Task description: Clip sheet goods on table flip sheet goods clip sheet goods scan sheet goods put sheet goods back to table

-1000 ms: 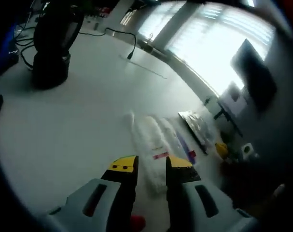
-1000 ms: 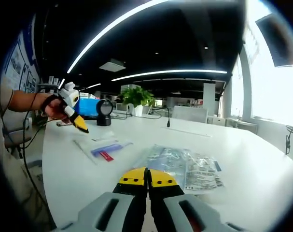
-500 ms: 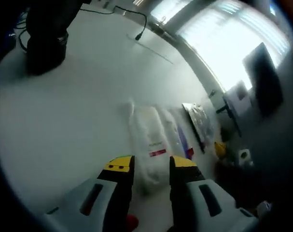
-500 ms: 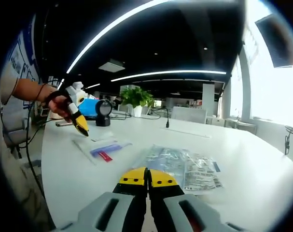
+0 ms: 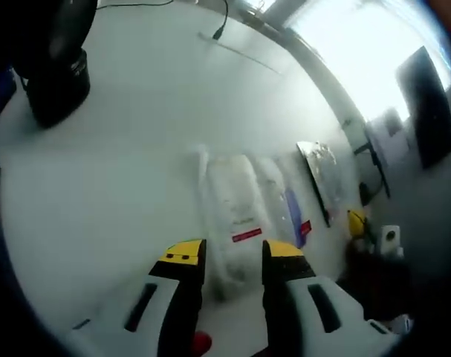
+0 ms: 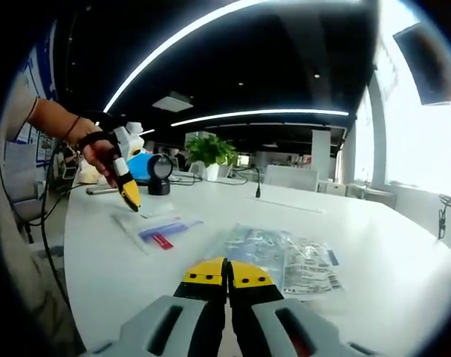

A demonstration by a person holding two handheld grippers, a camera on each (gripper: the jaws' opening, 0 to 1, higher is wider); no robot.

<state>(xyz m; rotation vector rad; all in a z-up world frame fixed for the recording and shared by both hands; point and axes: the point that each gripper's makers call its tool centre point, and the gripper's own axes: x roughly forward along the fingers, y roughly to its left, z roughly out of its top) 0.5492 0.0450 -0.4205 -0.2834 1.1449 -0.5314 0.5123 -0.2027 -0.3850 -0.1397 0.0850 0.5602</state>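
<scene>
Two flat plastic packets lie on the white table [image 6: 403, 260]. Nearest our left gripper [image 5: 229, 256] is a long clear packet [image 5: 236, 204] with a small red label, lying flat just ahead of the jaws, which stand apart with the packet's near end between and just beyond the tips. Whether they touch it we cannot tell. Beside it lies a second, shinier packet [image 6: 284, 260], right in front of our right gripper [image 6: 226, 274], whose jaws are pressed together on nothing.

From the right gripper view we see the left gripper [image 6: 126, 186] held by a hand [image 6: 99, 152], its yellow tip pointing down over the far end of the clear packet [image 6: 157, 229].

We judge the packet light, thin and floppy, with a slick film that could slide on the smooth table or slip out of the jaws. It will likely sag once lifted. We would take it by the sealed edge at the near end, sliding one jaw under that edge, and pinch firmly there so the flip turns the whole sheet without creasing the contents.

A dark round stand [image 5: 58, 82] sits well apart at the table's far side.
</scene>
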